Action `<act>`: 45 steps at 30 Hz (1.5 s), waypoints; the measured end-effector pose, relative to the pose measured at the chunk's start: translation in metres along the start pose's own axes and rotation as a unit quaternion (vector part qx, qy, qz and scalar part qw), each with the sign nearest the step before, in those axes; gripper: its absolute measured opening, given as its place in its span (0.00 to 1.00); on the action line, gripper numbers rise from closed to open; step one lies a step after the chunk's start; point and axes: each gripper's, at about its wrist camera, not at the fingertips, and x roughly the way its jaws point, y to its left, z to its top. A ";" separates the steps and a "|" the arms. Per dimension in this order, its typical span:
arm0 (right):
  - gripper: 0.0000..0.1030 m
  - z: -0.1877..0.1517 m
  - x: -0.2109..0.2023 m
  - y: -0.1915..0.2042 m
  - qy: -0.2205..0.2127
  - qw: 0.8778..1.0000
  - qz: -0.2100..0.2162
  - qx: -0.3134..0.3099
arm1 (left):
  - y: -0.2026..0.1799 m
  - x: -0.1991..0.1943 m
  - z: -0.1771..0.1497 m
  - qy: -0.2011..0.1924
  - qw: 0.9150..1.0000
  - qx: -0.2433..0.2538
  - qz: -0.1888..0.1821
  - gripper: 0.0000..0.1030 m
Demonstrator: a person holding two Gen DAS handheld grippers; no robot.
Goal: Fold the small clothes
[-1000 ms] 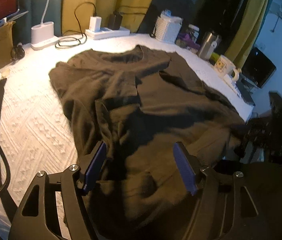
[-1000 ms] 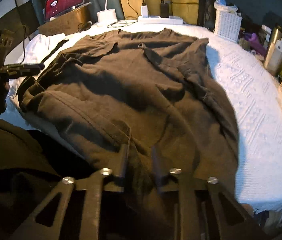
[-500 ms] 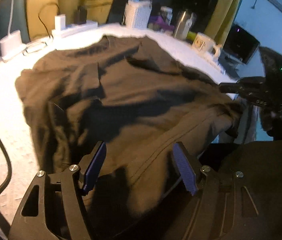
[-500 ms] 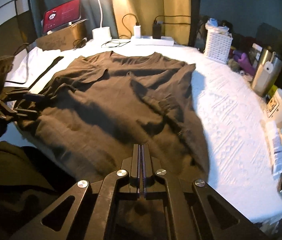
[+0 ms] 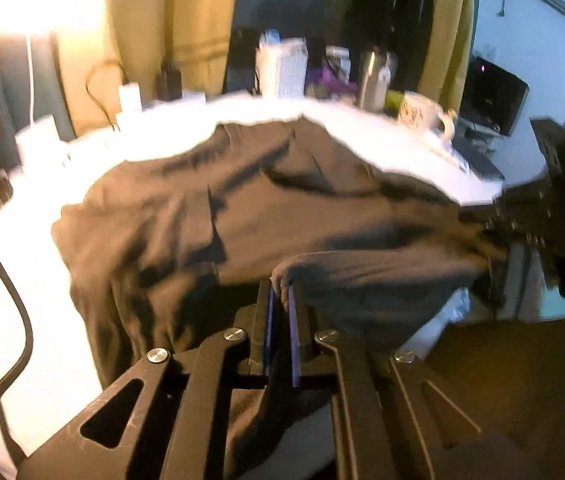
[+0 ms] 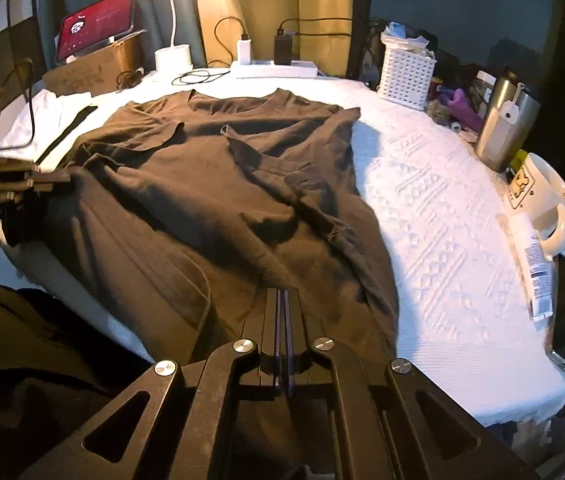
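Folding: hem-lift stage, judged from how both claws sit at the near edge
Shirt: dark brown tee, spread rumpled on the white cloth, collar at the far side, hem hanging off the near edge
Left claw: pinched narrow on a bunched fold of hem, cloth showing between the blue pads
Right claw: fingers pressed together at the hem; fabric lies right at the tips, so it looks clamped on the shirt, though the pinch itself is hidden
Sleeves: both appear turned inward over the body, creased and uneven
Left view: motion-blurred, detail poor
Step in hand: likely carrying the hem up toward the collar to halve the shirt
Doing it well: raise both corners level and together; keep the hem taut between the claws so the middle does not sag; lay it square to the collar before letting go
Watch: the left claw holds a wad, not a clean edge, so that corner may land lumpy; the loose sleeves could drag out of place
Nearby: mug, steel tumbler, white basket and power strip ring the far and right edges, apart from the shirt; keep the swing low and short of them
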 end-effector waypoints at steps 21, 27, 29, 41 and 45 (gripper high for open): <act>0.03 -0.011 0.026 -0.029 0.041 0.993 -0.111 0.002 | 0.050 0.038 0.042 -0.005 0.997 -0.018 0.074 0.05; 0.03 0.007 0.009 -0.002 -0.004 0.998 -0.066 -0.019 | 0.053 0.029 0.041 -0.010 0.997 -0.025 0.071 0.06; 0.03 0.009 0.024 0.006 0.015 0.997 -0.071 -0.029 | 0.053 0.026 0.040 -0.011 0.997 -0.023 0.073 0.06; 0.05 0.009 0.030 -0.017 0.029 0.988 -0.152 -0.013 | 0.061 0.033 0.029 0.001 0.997 -0.035 0.070 0.06; 0.05 0.025 -0.002 0.018 -0.058 0.997 -0.032 -0.032 | 0.061 0.032 0.029 0.001 0.997 -0.035 0.071 0.06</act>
